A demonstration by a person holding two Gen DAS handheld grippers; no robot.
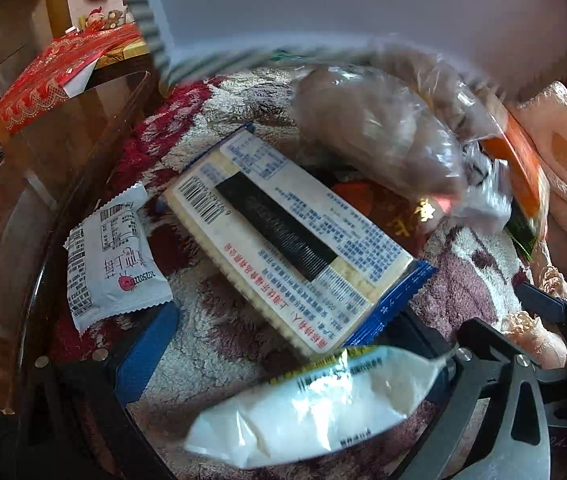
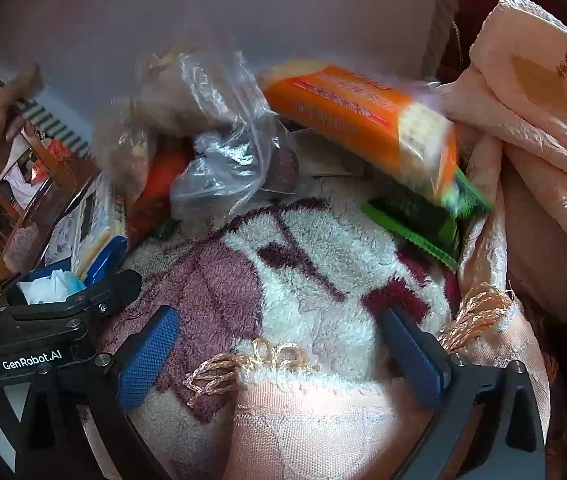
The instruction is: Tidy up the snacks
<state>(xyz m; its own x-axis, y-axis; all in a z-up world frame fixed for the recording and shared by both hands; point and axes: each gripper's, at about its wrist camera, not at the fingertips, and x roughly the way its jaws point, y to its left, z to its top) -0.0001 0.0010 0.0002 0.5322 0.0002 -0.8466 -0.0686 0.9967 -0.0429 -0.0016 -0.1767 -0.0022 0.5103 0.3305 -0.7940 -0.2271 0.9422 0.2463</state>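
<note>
Shaggy red-and-white rug [image 1: 219,340] fills our left wrist view: our left gripper [image 1: 283,364] gapes released over a cracker pack [image 1: 283,240], a small white sachet [image 1: 111,256] beside it, a white pouch [image 1: 315,404] nearest. Our right view shows our right gripper [image 2: 283,356] released above bare rug, an orange snack pack [image 2: 363,120] and clear bag [image 2: 211,136] beyond.

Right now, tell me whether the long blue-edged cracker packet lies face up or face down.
Face down. The long blue-edged cracker packet lies flat on the fluffy rug, its barcode and fine-print back panel facing up.
</note>
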